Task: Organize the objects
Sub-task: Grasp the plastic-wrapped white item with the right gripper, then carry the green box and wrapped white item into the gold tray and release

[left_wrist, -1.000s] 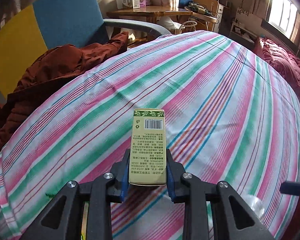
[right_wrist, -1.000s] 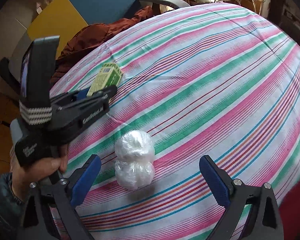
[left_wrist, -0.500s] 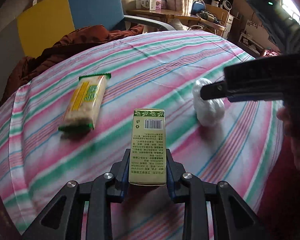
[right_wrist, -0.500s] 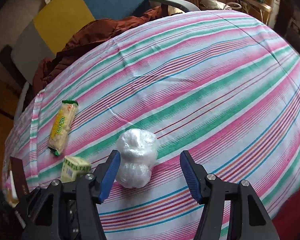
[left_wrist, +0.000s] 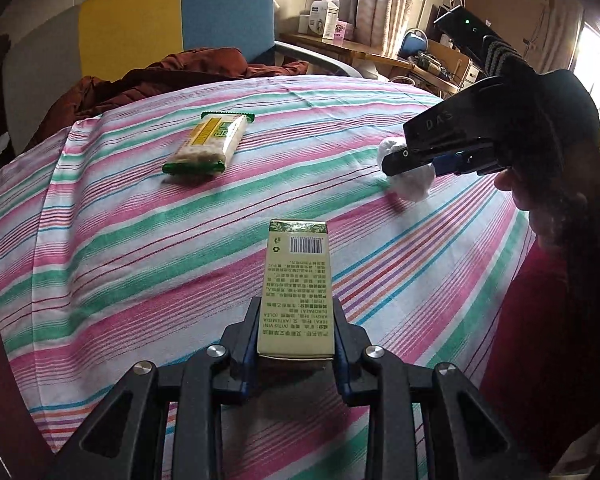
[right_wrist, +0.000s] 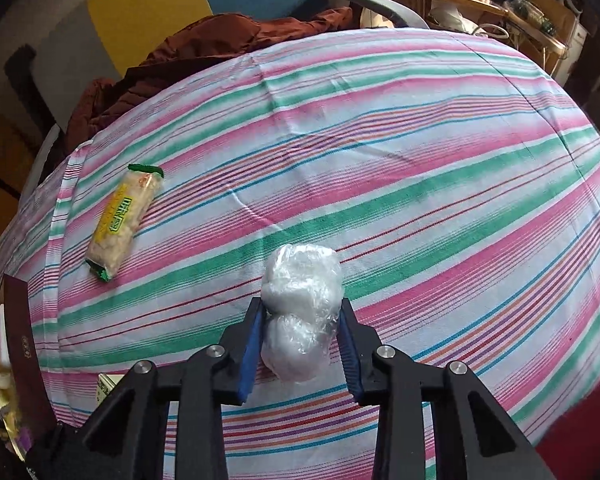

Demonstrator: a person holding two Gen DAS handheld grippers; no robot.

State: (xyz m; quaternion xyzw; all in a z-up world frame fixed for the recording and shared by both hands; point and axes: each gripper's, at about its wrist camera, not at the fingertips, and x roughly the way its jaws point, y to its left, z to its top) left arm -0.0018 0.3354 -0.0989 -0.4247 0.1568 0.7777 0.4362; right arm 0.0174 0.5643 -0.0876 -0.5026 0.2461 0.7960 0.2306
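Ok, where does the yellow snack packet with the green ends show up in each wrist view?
Left wrist view: the snack packet lies upper centre-left on the striped sheet, beyond the held box.
Right wrist view: it lies at left, left of the plastic-wrapped bundle.
Shared landmark: the rust-brown garment behind the sheet.

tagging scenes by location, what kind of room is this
Most likely a lived-in bedroom at home: the work surface looks like a bed under a striped sheet, a brown garment lies heaped on an armchair beside it, and a cluttered wooden desk stands by curtained windows.
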